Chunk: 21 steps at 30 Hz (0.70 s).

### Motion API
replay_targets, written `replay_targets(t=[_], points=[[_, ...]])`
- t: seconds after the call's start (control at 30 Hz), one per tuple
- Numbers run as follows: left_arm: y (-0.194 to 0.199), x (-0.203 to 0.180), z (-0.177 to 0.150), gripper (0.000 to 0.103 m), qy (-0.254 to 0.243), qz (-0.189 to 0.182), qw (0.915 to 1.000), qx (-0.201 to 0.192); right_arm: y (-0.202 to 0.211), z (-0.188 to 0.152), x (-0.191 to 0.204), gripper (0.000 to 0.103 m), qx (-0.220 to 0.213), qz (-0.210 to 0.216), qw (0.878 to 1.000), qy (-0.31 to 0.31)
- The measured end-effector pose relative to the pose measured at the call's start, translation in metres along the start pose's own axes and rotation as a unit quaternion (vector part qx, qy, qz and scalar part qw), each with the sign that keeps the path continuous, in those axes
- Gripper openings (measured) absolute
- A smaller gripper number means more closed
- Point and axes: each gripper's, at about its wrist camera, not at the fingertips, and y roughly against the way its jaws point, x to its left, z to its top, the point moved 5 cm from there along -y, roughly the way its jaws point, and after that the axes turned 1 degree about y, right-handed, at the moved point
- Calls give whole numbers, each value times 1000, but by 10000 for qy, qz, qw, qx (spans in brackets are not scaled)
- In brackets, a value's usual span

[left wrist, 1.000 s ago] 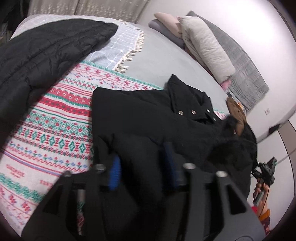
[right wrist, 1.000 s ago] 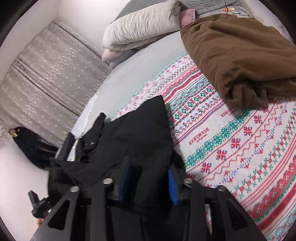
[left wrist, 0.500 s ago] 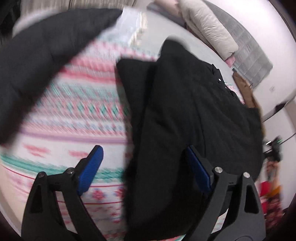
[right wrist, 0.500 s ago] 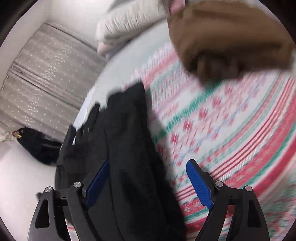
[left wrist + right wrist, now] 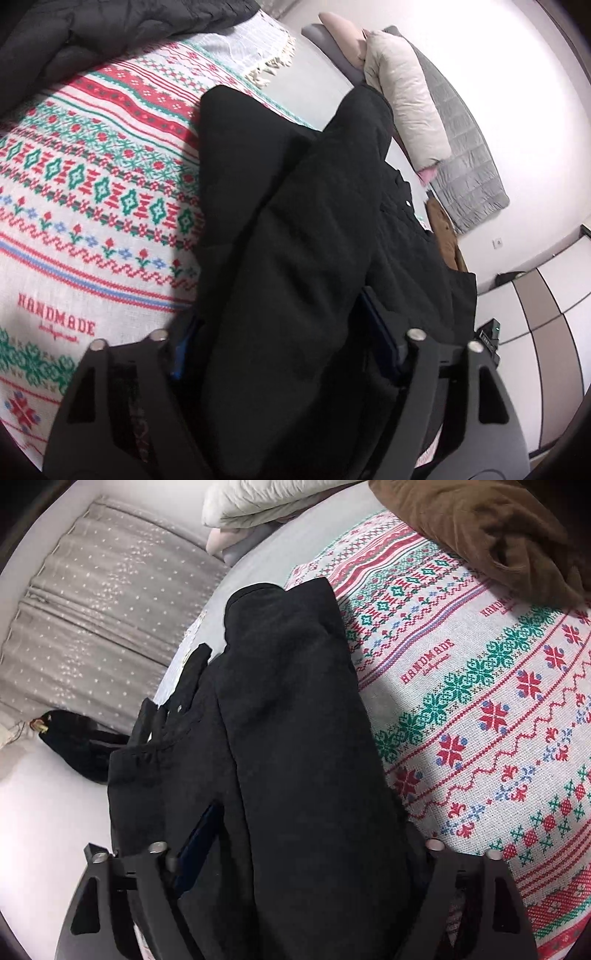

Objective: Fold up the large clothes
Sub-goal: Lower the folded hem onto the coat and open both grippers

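A large black coat (image 5: 295, 229) lies folded lengthwise on a patterned red, green and white blanket (image 5: 92, 192) on a bed. It also shows in the right wrist view (image 5: 288, 738). My left gripper (image 5: 284, 350) has its blue pads on either side of a thick fold of the coat, closed on it. My right gripper (image 5: 306, 853) likewise has the coat's other end bunched between its jaws; the right pad is hidden by cloth.
A dark quilted jacket (image 5: 92, 33) lies at the blanket's far left. A brown garment (image 5: 480, 528) lies at the right. Pale pillows (image 5: 406, 99) and a grey quilt (image 5: 469, 166) sit at the bed head. A grey curtain (image 5: 92, 627) hangs behind.
Both grippers were shut on the coat, opened wide half a second ago, and have now closed again on thicker folds of the coat. The coat is folded narrower.
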Motion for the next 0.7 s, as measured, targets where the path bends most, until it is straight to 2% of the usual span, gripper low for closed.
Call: replay_targets(t=[0.03,0.1,0.13,0.23,0.37,0.5,0.6,0.7], points=[[1,-1,-1,59,28,109,9999,-24,0,0,0,56,-5,-64,10000,-36],[5,-5,-4,47,69,212,9997,-84,-1,-3,3,41,-9,-26,10000,-96],[9,-11,-4,41,53,325,9994,-132,2,-5,6,35,-82,-56,9999,-101],[27,-32,-2,33,-31,541,9981,-289,14,-8,17,27,-256,-139,9995,-117],[64,-67,6,30,-76,295,9984,-467,47,-8,42,23,-529,160,9984,-101],[105,-107,5,29,-195,78,9990,-388,91,-13,88,22,-674,299,9968,298],[149,-128,-6,29,-219,-146,9992,-304,130,-26,107,21,-729,376,9956,463],[184,-130,-30,29,-263,-327,9990,-165,170,-52,107,22,-735,444,9946,586]])
